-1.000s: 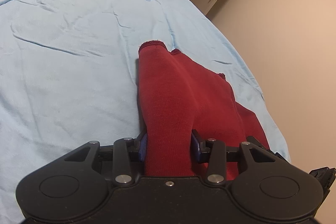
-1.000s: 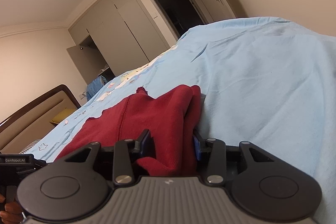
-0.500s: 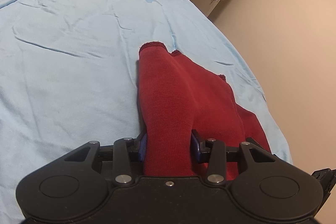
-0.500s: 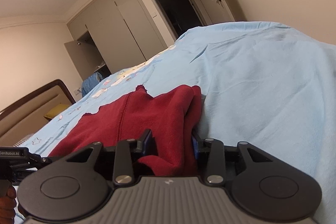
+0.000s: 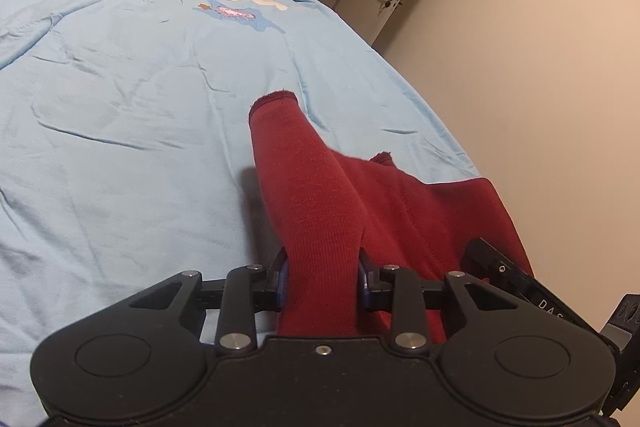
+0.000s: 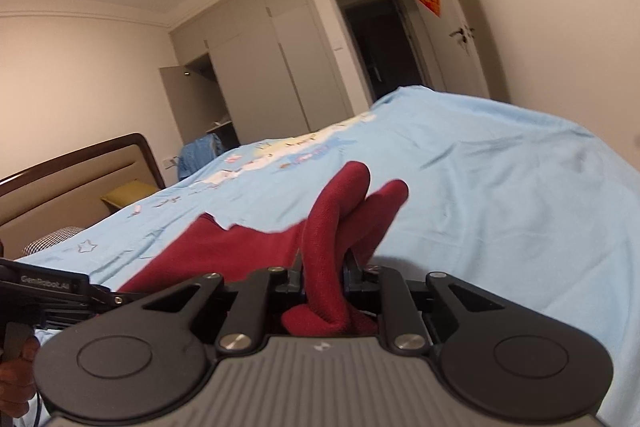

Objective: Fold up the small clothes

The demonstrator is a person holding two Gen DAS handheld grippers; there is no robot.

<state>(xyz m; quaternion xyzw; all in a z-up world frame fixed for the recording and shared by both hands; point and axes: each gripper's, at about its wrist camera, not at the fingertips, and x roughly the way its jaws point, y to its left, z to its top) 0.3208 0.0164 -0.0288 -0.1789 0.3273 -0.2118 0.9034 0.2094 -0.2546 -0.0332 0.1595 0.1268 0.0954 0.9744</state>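
Both my tongs, left tongs [image 5: 322, 281] and right tongs [image 6: 323, 281], stay clenched on the red garment [image 5: 320, 211], now lifted higher off the bed [image 5: 120, 107], its sleeve rising.

Both wrist views low over the bed [image 5: 120, 147], facing the doorway [image 6: 380, 47], sharing the red garment [image 5: 320, 227]

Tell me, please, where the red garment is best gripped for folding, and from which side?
Grip the red garment at its two near-edge ends, coming in low from the near side of the bed; the left gripper and right gripper hold it so.
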